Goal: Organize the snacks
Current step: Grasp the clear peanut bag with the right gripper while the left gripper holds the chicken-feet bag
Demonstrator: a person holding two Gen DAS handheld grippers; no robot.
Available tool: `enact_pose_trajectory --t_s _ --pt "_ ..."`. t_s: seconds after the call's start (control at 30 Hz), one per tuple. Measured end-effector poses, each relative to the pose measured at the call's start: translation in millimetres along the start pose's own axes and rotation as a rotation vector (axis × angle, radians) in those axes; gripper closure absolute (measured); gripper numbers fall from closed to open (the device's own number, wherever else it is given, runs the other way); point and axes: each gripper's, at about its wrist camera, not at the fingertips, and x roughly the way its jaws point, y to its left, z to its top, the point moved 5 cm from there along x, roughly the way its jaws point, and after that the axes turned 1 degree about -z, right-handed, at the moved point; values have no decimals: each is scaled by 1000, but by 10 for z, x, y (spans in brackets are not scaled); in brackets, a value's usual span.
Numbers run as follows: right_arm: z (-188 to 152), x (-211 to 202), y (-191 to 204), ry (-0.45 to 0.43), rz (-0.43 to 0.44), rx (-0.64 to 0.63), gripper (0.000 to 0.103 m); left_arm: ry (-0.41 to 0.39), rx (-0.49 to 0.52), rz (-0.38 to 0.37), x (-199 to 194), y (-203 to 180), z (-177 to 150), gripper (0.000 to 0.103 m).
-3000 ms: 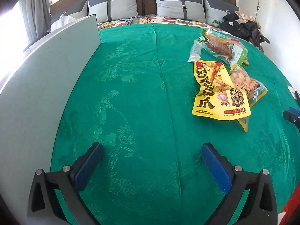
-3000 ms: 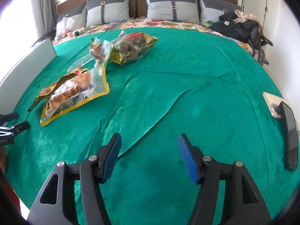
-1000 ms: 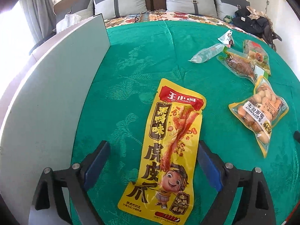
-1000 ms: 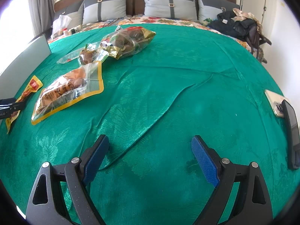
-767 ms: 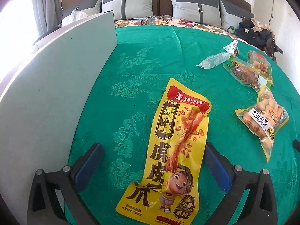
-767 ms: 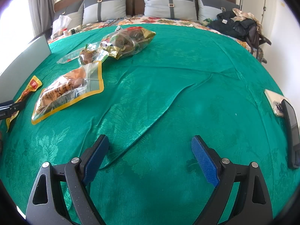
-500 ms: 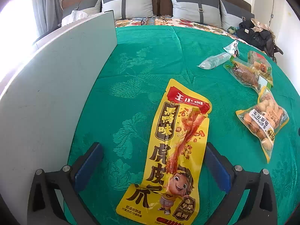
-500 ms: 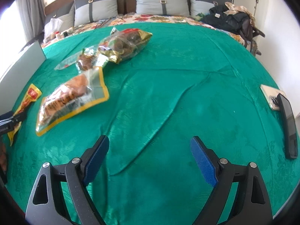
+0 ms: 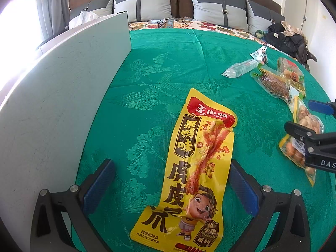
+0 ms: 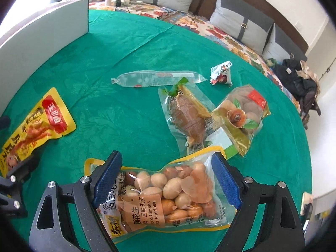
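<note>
Over peanut bag (image 10: 168, 195), right tool (image 10: 167, 180) spread wide, angled down.

I see bed (image 9: 168, 67) under green cover, grey pillows (image 9: 145, 5) far, bright window (image 9: 14, 25) left, white walls.

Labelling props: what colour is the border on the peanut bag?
Yellow, around the clear peanut bag; the right wrist view shows it best.
</note>
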Motion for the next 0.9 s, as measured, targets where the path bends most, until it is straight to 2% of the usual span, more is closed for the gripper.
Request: enact_pose_trajectory --t_s 0.07,0.17,0.23,0.37,0.43,0.6,0.7,0.77,0.83,0.9 --pt "-238 -97 -106 -11 37 -6 15 0 0 0 0 0 0 0" --pt "-594 -293 -261 -68 46 -38 13 0 0 0 1 0 2 0" --pt "-767 -395 -372 -76 77 -7 15 0 0 0 -1 0 0 0" --pt "-835 -694 -601 -152 124 117 13 0 1 1 0 0 -2 0" --pt "-828 -772 -690 -162 146 156 13 0 1 1 0 -1 -2 0" --pt "-769 -594 -609 -49 204 67 13 0 1 1 1 -1 0 0" --pt "-735 -495 -447 8 249 62 13 0 0 1 1 0 0 0" --pt "-727 -381 -326 74 243 66 13 0 0 1 1 -1 1 0" --pt "-758 -261 -268 142 198 79 13 1 0 1 0 -1 0 0" --pt "-781 -254 -325 134 194 129 15 0 0 1 2 0 0 0"
